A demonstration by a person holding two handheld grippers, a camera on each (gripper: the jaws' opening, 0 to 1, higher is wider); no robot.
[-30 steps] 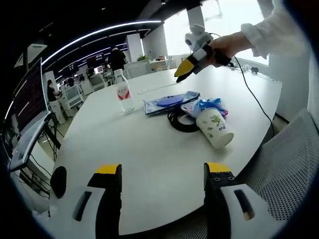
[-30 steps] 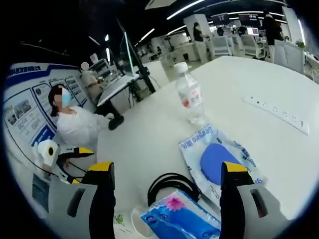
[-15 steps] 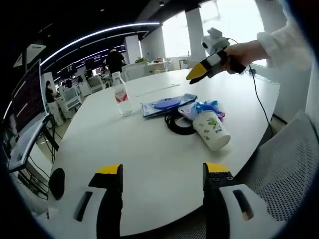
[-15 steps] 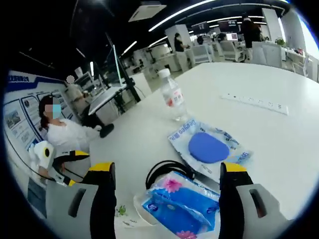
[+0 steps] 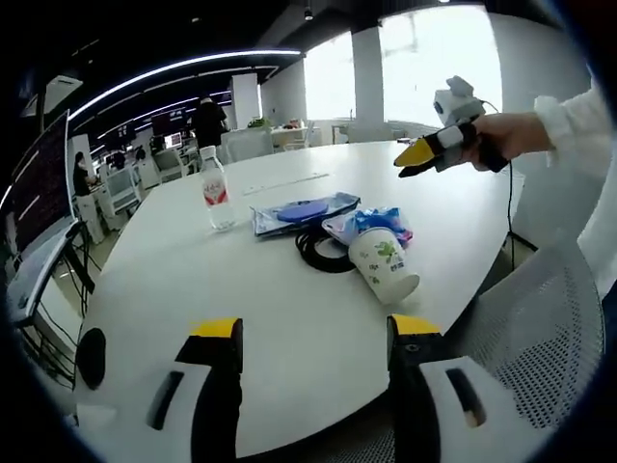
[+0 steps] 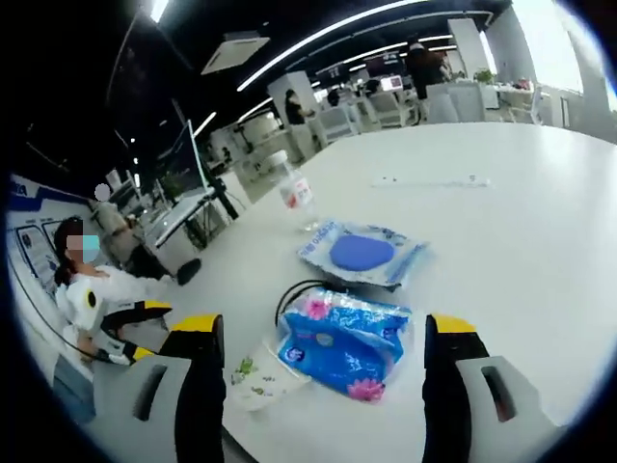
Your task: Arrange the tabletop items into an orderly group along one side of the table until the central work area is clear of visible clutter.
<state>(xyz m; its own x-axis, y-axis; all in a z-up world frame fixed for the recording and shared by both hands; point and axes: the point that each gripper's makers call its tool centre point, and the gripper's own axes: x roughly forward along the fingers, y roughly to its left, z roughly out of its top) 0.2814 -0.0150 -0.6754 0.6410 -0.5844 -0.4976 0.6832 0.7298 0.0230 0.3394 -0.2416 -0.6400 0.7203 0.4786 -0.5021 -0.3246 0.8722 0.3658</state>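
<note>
Left gripper view is showing me the paper cup (image 5: 384, 266) lying tipped on the white tabletop (image 5: 289, 318), touching a blue tissue pack (image 5: 371, 222), black cable coil (image 5: 318, 251), blue pouch (image 5: 304, 210) and water bottle (image 5: 214, 190) nearby. My left hand-held gripper (image 5: 313, 333) is hovering spread wide; my right hand-held gripper (image 6: 313, 328) is gaping too.

Paper cup (image 5: 384, 266) beside coiled cable (image 5: 321, 253), tongs (image 5: 313, 333) apart

On the white worktop (image 5: 289, 318) a white paper cup with green print (image 5: 383, 264) lies tipped on its side, touching a blue floral tissue pack (image 6: 343, 340). A black cable coil (image 5: 321, 253) sits beside them, against a clear packet holding a blue disc (image 6: 362, 256). A clear plastic water bottle with a red label (image 5: 214, 188) stands upright nearby.
</note>
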